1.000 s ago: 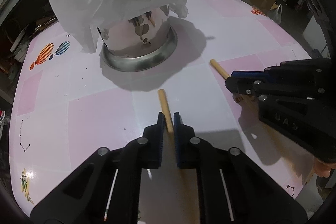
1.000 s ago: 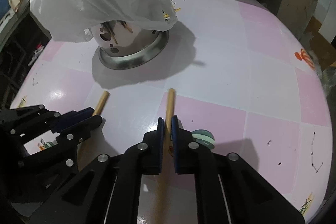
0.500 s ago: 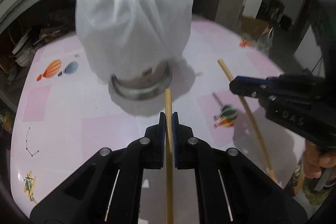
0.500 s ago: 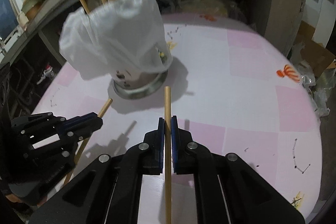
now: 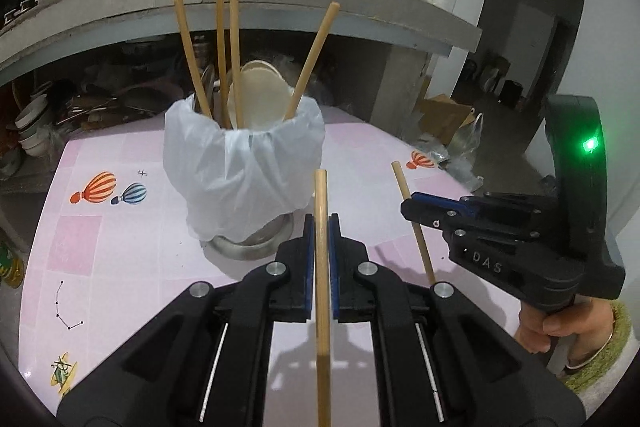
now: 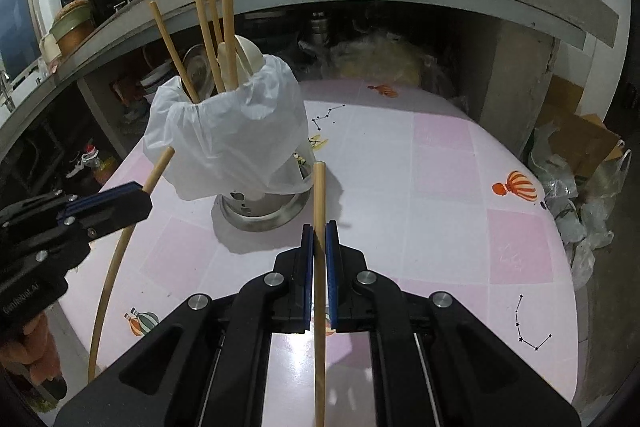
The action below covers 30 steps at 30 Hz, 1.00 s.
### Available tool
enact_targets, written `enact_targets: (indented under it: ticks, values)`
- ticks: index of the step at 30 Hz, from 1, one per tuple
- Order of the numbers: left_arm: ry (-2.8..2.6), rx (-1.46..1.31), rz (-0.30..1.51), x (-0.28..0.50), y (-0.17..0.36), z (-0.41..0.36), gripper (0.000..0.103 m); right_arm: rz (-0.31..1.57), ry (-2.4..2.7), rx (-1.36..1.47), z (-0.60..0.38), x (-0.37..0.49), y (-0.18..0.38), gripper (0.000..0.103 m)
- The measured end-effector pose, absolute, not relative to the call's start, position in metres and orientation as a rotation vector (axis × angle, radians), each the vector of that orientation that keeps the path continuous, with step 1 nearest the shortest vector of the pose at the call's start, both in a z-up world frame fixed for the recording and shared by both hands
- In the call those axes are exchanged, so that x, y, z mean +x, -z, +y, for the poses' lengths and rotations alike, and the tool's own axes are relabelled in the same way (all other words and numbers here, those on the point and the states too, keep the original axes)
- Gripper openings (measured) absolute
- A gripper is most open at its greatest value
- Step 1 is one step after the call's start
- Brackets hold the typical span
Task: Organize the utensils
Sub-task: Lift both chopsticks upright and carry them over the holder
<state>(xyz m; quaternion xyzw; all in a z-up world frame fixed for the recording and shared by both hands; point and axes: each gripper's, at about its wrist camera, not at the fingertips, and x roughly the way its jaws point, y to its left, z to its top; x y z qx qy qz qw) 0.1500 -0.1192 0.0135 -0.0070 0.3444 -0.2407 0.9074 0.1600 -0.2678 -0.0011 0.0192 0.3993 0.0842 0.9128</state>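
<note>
- Presently, four long light-wood chopsticks [image 5: 188, 55] and a pale round-headed wooden spoon [image 5: 260, 95] are found standing upright in the metal utensil holder [image 5: 248, 243], which is draped with a white plastic bag [image 5: 244, 171] and stands on the pink-and-white checked table top [image 6: 440, 187]; this part of the sorting is judged done.
- One further light-wood chopstick [image 5: 321, 267] is seen clamped between the blue pads of the black left gripper [image 5: 321, 227], the jaws closed on its shaft; its upper end points towards the holder, just short of the bag.
- A second loose chopstick [image 6: 319, 247] is noted clamped likewise in the black right gripper [image 6: 319, 231], jaws together on the shaft, its tip near the holder's steel base ring.
- Both held sticks are judged clear of the table in the pictures, as shadows are cast below them; neither is inside the holder.
- Remaining work is judged to be the carrying of these two sticks over the bag's rim and their release among those standing there.
- No other loose utensils are observed on the visible table surface; parts of it near the lower edges are hidden by the gripper bodies, so this cannot be confirmed in full.
- Risk is recorded that the loose bag folds may snag a tip on entry.
</note>
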Motion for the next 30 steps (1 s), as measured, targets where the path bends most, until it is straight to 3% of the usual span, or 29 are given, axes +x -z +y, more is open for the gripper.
enact_targets:
  ticks: [30]
  values:
    - [0.524,-0.056,0.650,0.140,-0.028,-0.104,0.006,0.760,-0.187,0.032,-0.267,0.148,-0.023,0.006]
